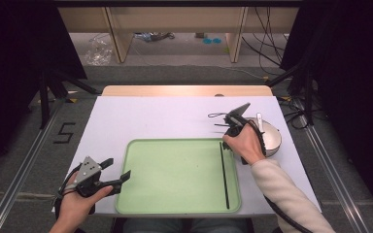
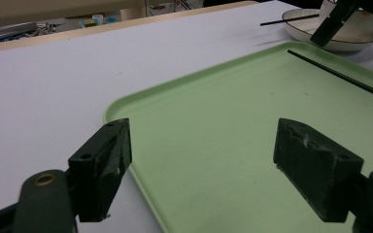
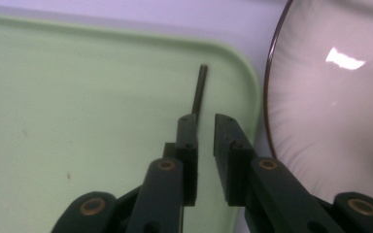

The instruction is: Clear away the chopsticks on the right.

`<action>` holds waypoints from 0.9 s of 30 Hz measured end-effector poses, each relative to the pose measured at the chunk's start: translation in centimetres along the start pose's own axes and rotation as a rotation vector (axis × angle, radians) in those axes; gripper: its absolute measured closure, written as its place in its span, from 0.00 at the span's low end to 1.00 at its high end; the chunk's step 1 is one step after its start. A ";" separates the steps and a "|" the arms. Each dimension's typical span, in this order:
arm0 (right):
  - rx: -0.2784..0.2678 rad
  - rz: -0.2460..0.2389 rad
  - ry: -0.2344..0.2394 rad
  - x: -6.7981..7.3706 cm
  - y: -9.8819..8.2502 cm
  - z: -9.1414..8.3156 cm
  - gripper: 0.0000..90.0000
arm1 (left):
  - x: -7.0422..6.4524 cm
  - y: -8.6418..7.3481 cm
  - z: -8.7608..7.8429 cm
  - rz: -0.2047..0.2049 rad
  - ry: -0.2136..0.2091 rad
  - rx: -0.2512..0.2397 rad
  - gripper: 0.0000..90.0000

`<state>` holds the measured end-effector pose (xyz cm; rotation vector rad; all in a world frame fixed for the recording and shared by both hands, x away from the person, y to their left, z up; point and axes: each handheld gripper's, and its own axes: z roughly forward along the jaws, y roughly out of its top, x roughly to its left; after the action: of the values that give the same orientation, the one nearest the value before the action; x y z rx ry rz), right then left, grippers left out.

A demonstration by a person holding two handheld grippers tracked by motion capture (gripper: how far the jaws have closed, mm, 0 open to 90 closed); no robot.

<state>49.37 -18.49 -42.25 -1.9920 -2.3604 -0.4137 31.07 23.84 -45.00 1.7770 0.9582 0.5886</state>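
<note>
A black chopstick (image 1: 224,174) lies flat along the right side of the green tray (image 1: 175,174). My right gripper (image 1: 225,136) hovers over the chopstick's far end (image 3: 200,90), jaws nearly together with a narrow bare gap. The stick runs under the left jaw, not between the two. A pale bowl (image 1: 272,138) stands just right of the tray (image 3: 77,97), close beside that gripper. My left gripper (image 1: 116,170) is wide open at the tray's left rim (image 2: 223,107), holding nothing. From there the chopstick (image 2: 340,75) and the bowl (image 2: 349,41) sit far off.
A white spoon (image 1: 259,119) rests in the bowl (image 3: 330,121). A second thin black stick (image 2: 289,19) pokes out over the bowl's rim. The tray sits on a white table top (image 1: 150,116) with a wooden far edge. Black stands flank the table.
</note>
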 end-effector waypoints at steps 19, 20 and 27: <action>-0.286 -0.828 -0.258 -0.5 2.6 -3.4 0.61 | 0.0 0.0 0.0 0.005 -0.005 0.001 0.24; -0.280 -0.849 -0.264 -0.7 2.8 -3.4 0.60 | 0.0 0.0 0.0 0.005 -0.004 0.001 0.24; -0.237 -0.954 -0.324 -1.4 3.9 -3.2 0.60 | 0.0 0.0 0.0 0.005 -0.006 0.001 0.24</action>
<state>52.91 -19.97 -38.73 -0.8663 -3.4966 -0.4021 31.09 23.82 -45.02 1.7819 0.9501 0.5853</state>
